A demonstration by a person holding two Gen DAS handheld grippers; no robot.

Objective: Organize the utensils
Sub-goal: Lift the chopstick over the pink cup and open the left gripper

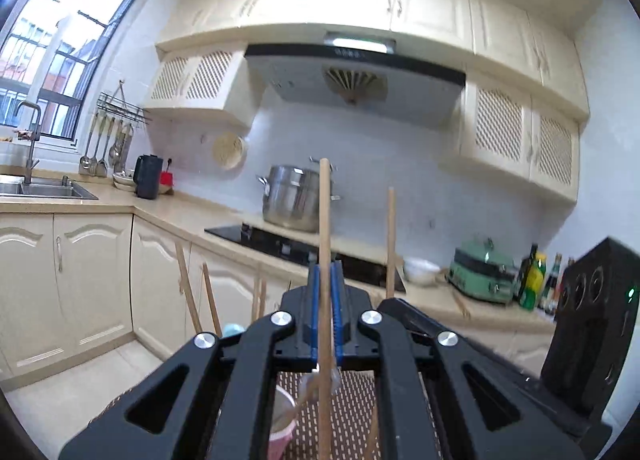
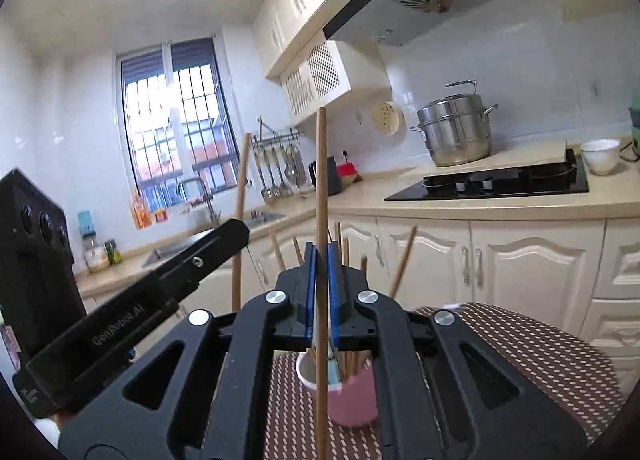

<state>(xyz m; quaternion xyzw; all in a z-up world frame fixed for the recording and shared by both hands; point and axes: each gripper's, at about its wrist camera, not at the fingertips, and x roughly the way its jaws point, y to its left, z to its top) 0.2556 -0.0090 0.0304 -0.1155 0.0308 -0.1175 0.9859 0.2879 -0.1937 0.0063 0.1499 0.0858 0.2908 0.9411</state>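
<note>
Chopsticks: left gripper (image 1: 325,292) and right gripper (image 2: 321,280) each clamp one chopstick (image 1: 325,220) mid-shaft at frame centre; light, stiff, slippery wood.

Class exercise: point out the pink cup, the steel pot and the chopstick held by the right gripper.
pink cup (image 2: 352,404), right wrist view, on its outer wall.
steel pot (image 2: 456,136), right wrist view, on its side.
chopstick (image 2: 321,180), right wrist view, on its upper shaft.
</note>
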